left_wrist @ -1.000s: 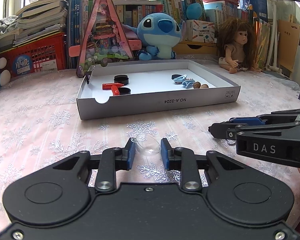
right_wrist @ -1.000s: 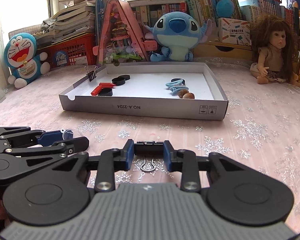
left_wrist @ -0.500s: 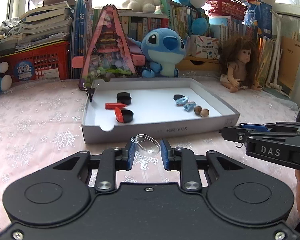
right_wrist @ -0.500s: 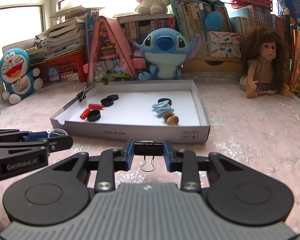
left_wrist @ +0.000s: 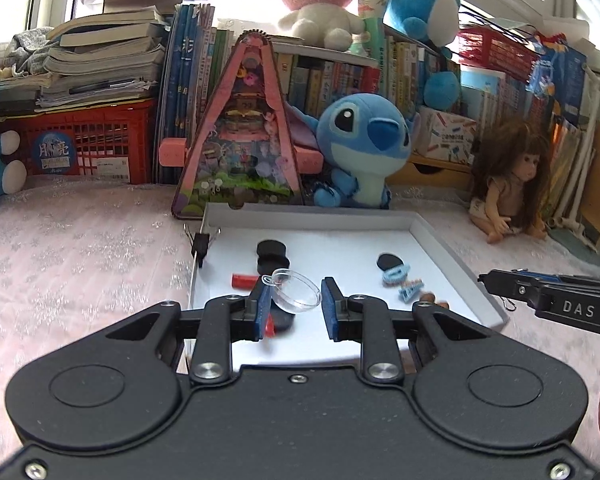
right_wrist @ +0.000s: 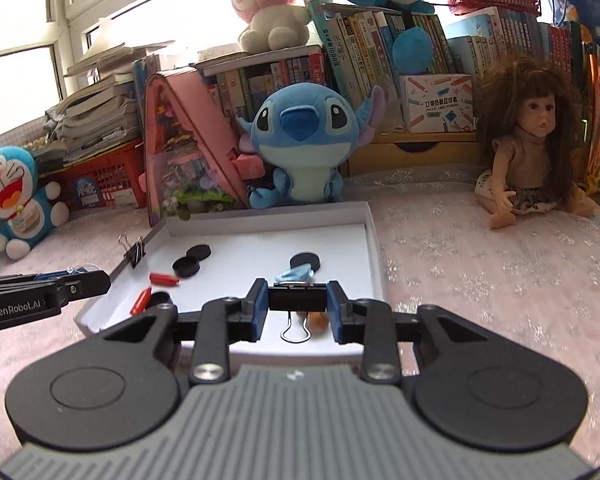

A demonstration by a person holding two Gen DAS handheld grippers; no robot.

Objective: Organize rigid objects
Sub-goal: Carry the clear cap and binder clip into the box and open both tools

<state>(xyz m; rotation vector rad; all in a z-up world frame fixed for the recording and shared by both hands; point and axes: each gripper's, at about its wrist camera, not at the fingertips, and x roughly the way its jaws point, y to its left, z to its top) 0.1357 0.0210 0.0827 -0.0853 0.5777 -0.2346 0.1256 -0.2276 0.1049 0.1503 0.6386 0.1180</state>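
Now carrying: left gripper (left_wrist: pixel 295 307) pinching clear dome (left_wrist: pixel 297 293), right gripper (right_wrist: pixel 298 310) clamping binder clip (right_wrist: pixel 297 298), over white tray (right_wrist: pixel 374 248); next, lower, release.

Bright daylight pours through the windows (right_wrist: pixel 28 32) in the upper left of the right wrist view. Along the back, a bookshelf (right_wrist: pixel 380 44) packed with upright books spans the frame; a stack of books (left_wrist: pixel 104 60) tops a red crate (left_wrist: pixel 80 148) at left. A pink snowflake-patterned cloth (left_wrist: pixel 80 248) covers the surface across the lower frame
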